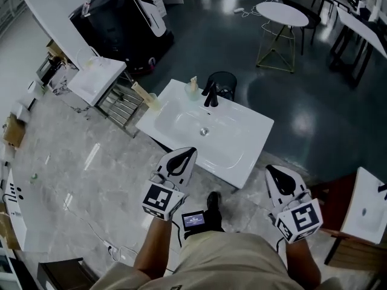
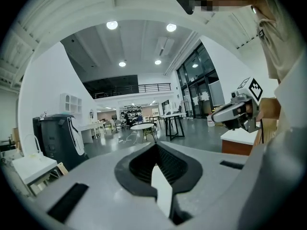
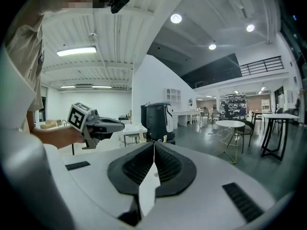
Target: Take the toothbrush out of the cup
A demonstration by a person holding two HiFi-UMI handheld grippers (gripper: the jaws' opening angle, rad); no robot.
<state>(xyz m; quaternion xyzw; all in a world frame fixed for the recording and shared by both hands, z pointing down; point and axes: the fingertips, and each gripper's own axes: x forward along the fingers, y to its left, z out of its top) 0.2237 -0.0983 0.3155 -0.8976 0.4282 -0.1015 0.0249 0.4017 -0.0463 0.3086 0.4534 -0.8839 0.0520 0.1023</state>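
A white sink basin [image 1: 239, 162] stands in front of me in the head view, with a black tap [image 1: 210, 94] on its far rim. Left of the tap sits a pale cup [image 1: 192, 92] with a light toothbrush [image 1: 193, 80] upright in it; its tip peeks over the jaws in the right gripper view [image 3: 164, 138]. My left gripper [image 1: 191, 151] hovers over the basin's near left edge, shut and empty [image 2: 156, 150]. My right gripper [image 1: 270, 170] hangs off the basin's near right corner, also shut with nothing in it [image 3: 154, 145]. Both are well short of the cup.
A tan stick in a clear cup [image 1: 151, 100] sits at the basin's left corner. A black bin [image 1: 225, 83] stands behind the basin. A second sink on a rack [image 1: 97, 80], a black machine [image 1: 121, 17], a round table [image 1: 282, 14] and a white stand [image 1: 366, 207] surround it.
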